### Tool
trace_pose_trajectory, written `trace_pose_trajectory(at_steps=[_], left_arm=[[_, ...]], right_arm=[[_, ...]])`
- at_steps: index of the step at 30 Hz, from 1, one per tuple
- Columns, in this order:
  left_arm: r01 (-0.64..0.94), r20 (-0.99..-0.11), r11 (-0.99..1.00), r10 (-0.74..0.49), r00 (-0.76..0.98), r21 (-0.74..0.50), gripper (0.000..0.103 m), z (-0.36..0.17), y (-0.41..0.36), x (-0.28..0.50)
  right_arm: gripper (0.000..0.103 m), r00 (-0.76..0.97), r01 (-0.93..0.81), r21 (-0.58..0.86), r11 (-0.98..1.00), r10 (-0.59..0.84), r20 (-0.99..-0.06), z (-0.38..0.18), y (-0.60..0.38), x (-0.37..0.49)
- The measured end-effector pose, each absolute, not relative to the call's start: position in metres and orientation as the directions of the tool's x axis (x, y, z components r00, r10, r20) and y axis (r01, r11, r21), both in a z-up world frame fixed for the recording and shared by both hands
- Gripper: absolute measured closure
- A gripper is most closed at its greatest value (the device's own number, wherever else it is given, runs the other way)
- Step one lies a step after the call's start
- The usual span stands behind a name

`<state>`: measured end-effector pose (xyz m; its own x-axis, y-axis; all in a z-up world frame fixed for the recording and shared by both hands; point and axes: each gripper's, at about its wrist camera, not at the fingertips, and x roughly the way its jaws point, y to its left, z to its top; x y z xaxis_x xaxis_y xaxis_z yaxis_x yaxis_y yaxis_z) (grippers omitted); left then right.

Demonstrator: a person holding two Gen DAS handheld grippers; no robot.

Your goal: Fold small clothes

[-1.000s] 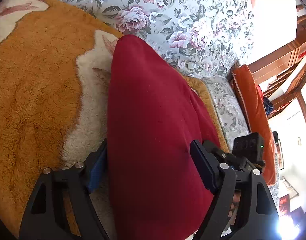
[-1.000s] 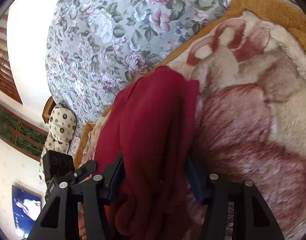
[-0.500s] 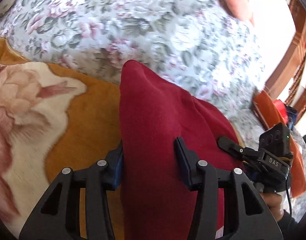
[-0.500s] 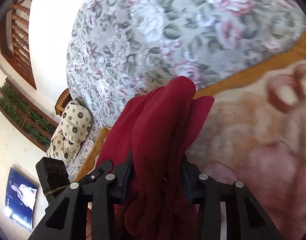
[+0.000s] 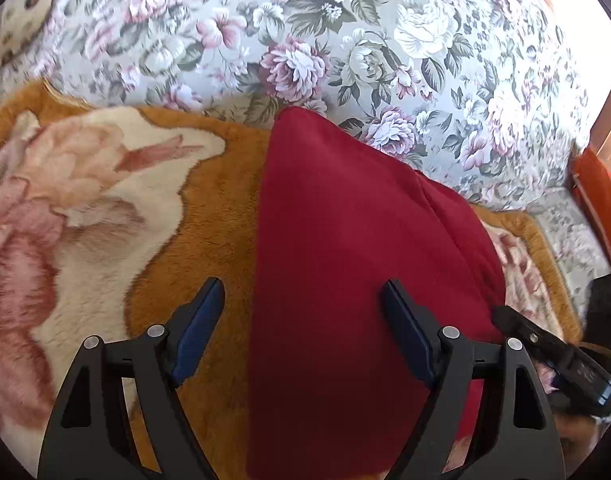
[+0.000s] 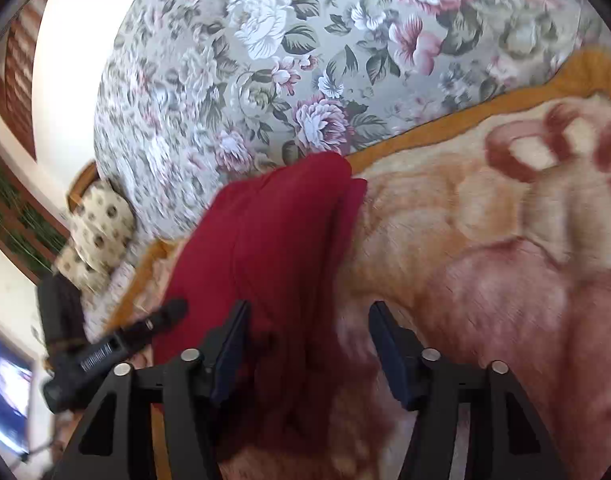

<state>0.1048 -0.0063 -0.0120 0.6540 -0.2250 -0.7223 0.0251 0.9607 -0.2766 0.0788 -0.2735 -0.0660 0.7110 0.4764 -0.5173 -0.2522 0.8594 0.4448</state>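
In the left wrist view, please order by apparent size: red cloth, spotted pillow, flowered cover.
1. flowered cover
2. red cloth, though it is nearer the camera, so this is unsure
3. spotted pillow, only partly in view

Both wrist views look down and forward along their tongs, close over a dark red garment [image 5: 345,260] on a plush orange blanket [image 5: 209,216]; both share the garment and the floral backrest [image 6: 265,60] behind

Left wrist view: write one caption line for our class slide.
Left gripper, jaws opening, straddles a red garment lying on a fleece blanket beside a floral sheet.
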Motion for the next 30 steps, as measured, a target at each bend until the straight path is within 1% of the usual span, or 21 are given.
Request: trace_pose_trajectory(at_steps=[2, 3, 4, 6, 7, 9, 11, 13, 17, 19, 22, 23, 25, 27, 30], left_arm=[[0.022, -0.723, 0.968, -0.202, 0.661, -0.25, 0.022, -0.009, -0.011, 0.101], [0.025, -0.726, 0.971, -0.195, 0.66, -0.239, 0.022, -0.009, -0.013, 0.1], [0.032, -0.729, 0.975, -0.187, 0.658, -0.221, 0.022, -0.01, -0.016, 0.1], [0.04, -0.732, 0.974, -0.195, 0.653, -0.224, 0.022, -0.012, -0.016, 0.102], [0.041, -0.733, 0.971, -0.206, 0.649, -0.236, 0.022, -0.014, -0.013, 0.103], [0.038, -0.734, 0.966, -0.221, 0.642, -0.257, 0.02, -0.015, -0.01, 0.104], [0.04, -0.733, 0.963, -0.231, 0.639, -0.268, 0.02, -0.016, -0.01, 0.105], [0.036, -0.733, 0.965, -0.223, 0.643, -0.261, 0.02, -0.015, -0.01, 0.105], [0.017, -0.731, 0.94, -0.276, 0.625, -0.34, 0.02, -0.021, 0.001, 0.11], [0.024, -0.731, 0.944, -0.271, 0.626, -0.329, 0.017, -0.021, -0.001, 0.11], [0.034, -0.733, 0.954, -0.251, 0.633, -0.297, 0.017, -0.019, -0.006, 0.109], [0.039, -0.735, 0.955, -0.252, 0.63, -0.294, 0.017, -0.02, -0.007, 0.11], [0.043, -0.737, 0.956, -0.252, 0.627, -0.29, 0.017, -0.021, -0.009, 0.111], [0.052, -0.738, 0.955, -0.259, 0.624, -0.291, 0.017, -0.021, -0.009, 0.111], [0.053, -0.739, 0.956, -0.258, 0.623, -0.289, 0.016, -0.022, -0.01, 0.112]], right_arm=[[0.044, 0.762, -0.24, 0.249, 0.938, 0.341, -0.551, -0.045, -0.254, 0.063], [0.044, 0.792, -0.244, 0.153, 0.958, 0.287, -0.539, -0.035, -0.243, 0.054], [0.044, 0.825, -0.276, 0.046, 0.96, 0.261, -0.502, -0.02, -0.227, 0.043], [0.044, 0.843, -0.33, -0.068, 0.941, 0.262, -0.47, -0.006, -0.207, 0.031], [0.044, 0.835, -0.376, -0.132, 0.917, 0.274, -0.477, -0.003, -0.195, 0.026], [0.046, 0.79, -0.476, -0.224, 0.851, 0.301, -0.534, -0.009, -0.172, 0.022], [0.049, 0.75, -0.549, -0.269, 0.791, 0.323, -0.578, -0.018, -0.161, 0.021], [0.049, 0.738, -0.577, -0.285, 0.765, 0.338, -0.584, -0.022, -0.156, 0.022], [0.049, 0.705, -0.607, -0.262, 0.75, 0.357, -0.612, -0.023, -0.151, 0.039], [0.049, 0.682, -0.63, -0.249, 0.736, 0.37, -0.631, -0.026, -0.147, 0.047], [0.048, 0.609, -0.674, -0.203, 0.71, 0.38, -0.696, -0.045, -0.146, 0.064], [0.048, 0.599, -0.682, -0.196, 0.705, 0.385, -0.702, -0.052, -0.149, 0.063], [0.047, 0.607, -0.698, -0.186, 0.692, 0.434, -0.666, -0.064, -0.159, 0.061], [0.047, 0.612, -0.703, -0.133, 0.698, 0.5, -0.612, -0.072, -0.174, 0.058], [0.047, 0.602, -0.709, -0.102, 0.697, 0.524, -0.602, -0.074, -0.179, 0.06]])
